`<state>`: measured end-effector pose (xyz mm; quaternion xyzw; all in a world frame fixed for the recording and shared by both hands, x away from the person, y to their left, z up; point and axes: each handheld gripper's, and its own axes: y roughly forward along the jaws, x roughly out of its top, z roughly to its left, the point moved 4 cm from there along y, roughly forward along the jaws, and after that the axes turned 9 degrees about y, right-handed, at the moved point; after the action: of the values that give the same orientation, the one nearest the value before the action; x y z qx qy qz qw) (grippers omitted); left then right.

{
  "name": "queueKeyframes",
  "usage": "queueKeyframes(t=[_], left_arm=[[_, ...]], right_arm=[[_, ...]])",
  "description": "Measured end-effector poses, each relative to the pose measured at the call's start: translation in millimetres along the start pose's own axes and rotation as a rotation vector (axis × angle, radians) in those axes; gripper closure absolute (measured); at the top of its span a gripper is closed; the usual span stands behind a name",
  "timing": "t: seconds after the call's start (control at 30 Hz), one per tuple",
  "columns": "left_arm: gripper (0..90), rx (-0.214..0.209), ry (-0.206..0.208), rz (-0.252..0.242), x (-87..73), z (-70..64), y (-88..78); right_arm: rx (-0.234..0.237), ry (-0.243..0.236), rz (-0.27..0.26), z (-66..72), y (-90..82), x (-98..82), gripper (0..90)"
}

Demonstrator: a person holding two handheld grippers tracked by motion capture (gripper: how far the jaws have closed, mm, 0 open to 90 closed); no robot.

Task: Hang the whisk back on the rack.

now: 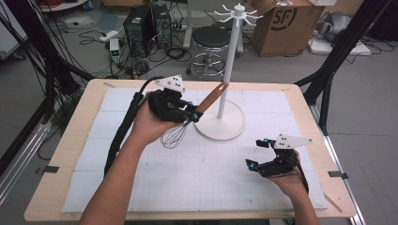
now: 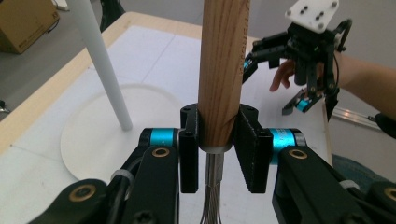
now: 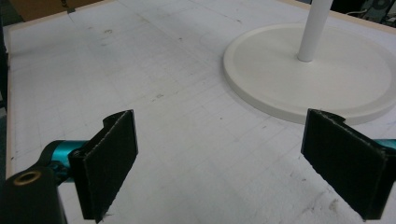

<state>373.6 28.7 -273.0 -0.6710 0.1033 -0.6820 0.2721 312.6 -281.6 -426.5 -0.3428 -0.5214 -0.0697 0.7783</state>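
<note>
I see a wooden table (image 1: 70, 140) with a light, rounded edge. Almost all of its top is covered by a white mat (image 1: 206, 173) with a thin grid printed on it; the mat has some small dark marks. On the mat, toward the far side and a little right of the middle, stands a white stand (image 1: 220, 123) with a round flat base and one thin upright pole. Pieces of black tape (image 1: 50, 169) sit at the left and right edges of the table. Nothing else rests on the mat itself.
</note>
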Motion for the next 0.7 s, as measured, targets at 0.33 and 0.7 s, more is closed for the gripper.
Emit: queueKeyframes(t=[0.33, 0.7], left_arm=[[72.1, 0.019, -0.014, -0.045, 27.0, 18.0, -3.6], [72.2, 0.023, -0.010, -0.065, 46.3, 32.4, -6.8]], right_arm=[[0.005, 0.000, -0.003, 1.2, -1.0, 0.5, 9.9], [0.005, -0.003, -0.005, 0.1, -1.8, 0.4, 10.0]])
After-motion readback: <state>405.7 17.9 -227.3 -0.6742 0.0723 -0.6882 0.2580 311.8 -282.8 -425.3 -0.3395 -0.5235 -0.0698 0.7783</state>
